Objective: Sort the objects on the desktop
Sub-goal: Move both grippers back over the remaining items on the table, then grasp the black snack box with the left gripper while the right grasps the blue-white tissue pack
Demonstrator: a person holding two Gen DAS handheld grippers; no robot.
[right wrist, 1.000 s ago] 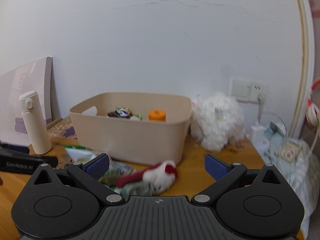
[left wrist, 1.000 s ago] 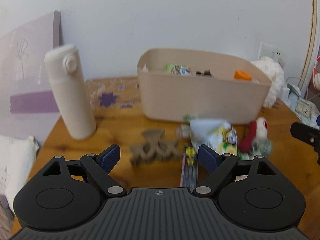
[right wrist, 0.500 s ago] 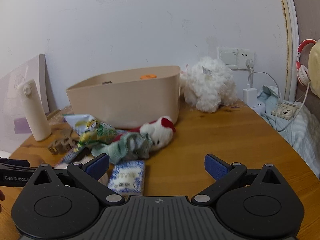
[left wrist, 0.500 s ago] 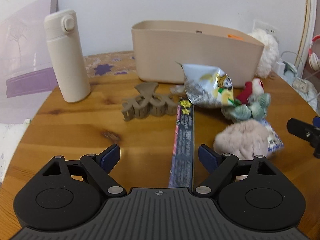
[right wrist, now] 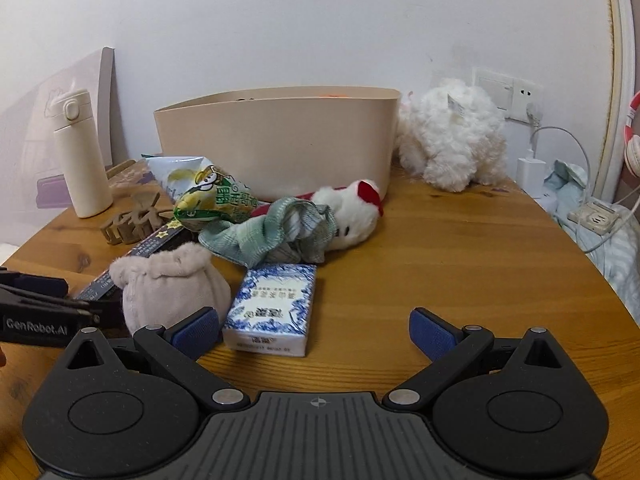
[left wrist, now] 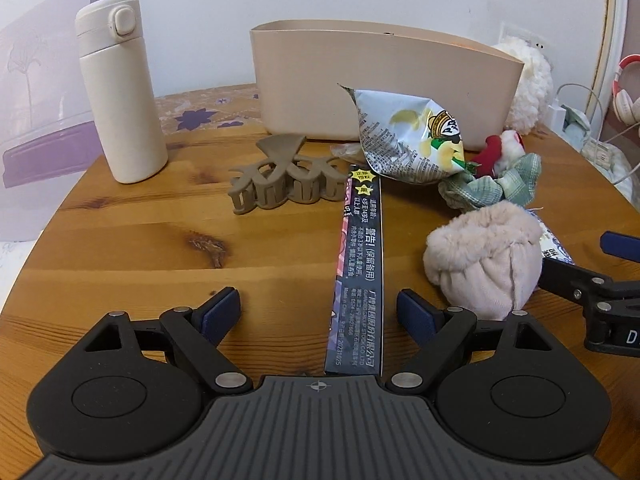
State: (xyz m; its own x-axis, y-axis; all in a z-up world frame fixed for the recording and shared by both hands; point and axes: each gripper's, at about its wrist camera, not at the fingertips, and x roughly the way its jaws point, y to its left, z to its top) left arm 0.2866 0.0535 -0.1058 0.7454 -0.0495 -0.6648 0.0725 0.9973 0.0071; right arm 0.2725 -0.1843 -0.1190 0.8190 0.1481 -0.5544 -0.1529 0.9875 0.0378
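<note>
Lying loose on the round wooden desk [left wrist: 132,248], in front of the beige plastic storage bin [right wrist: 280,136] at the back near the white wall: a taupe plastic claw hair clip [left wrist: 286,180], a long dark flat packet with printed Chinese text [left wrist: 358,276], a crumpled silver-and-green snack bag [left wrist: 412,140], a small white plush toy with a red hat [right wrist: 352,212], a green checked cloth [right wrist: 276,236] bunched against that toy, a fluffy pale pink pouch [right wrist: 168,284] and a blue-and-white patterned tissue pack [right wrist: 272,308]. Long packet pointing straight away between the fingers of the left tongs [left wrist: 320,312], near end just ahead of them, far end touching the hair clip. Left tongs held apart, low over the desk, gripping nothing. Right tongs [right wrist: 316,332] likewise spread wide and bare, hovering low; tissue pack just inside the left blue pad [right wrist: 196,330], pink pouch just beyond that pad on its outer side, whether touching cannot be told. Pouch sitting between the two tools, beside the tissue pack. Snack bag leaning against the bin's front wall. Something orange barely showing over the bin's rim. Standing upright at the left of the bin, a cream insulated bottle [left wrist: 120,88]; behind it a lilac board [left wrist: 36,92] leaning on the wall. Right of the bin, a fluffy white stuffed animal [right wrist: 452,136] below a wall socket [right wrist: 508,94].
</note>
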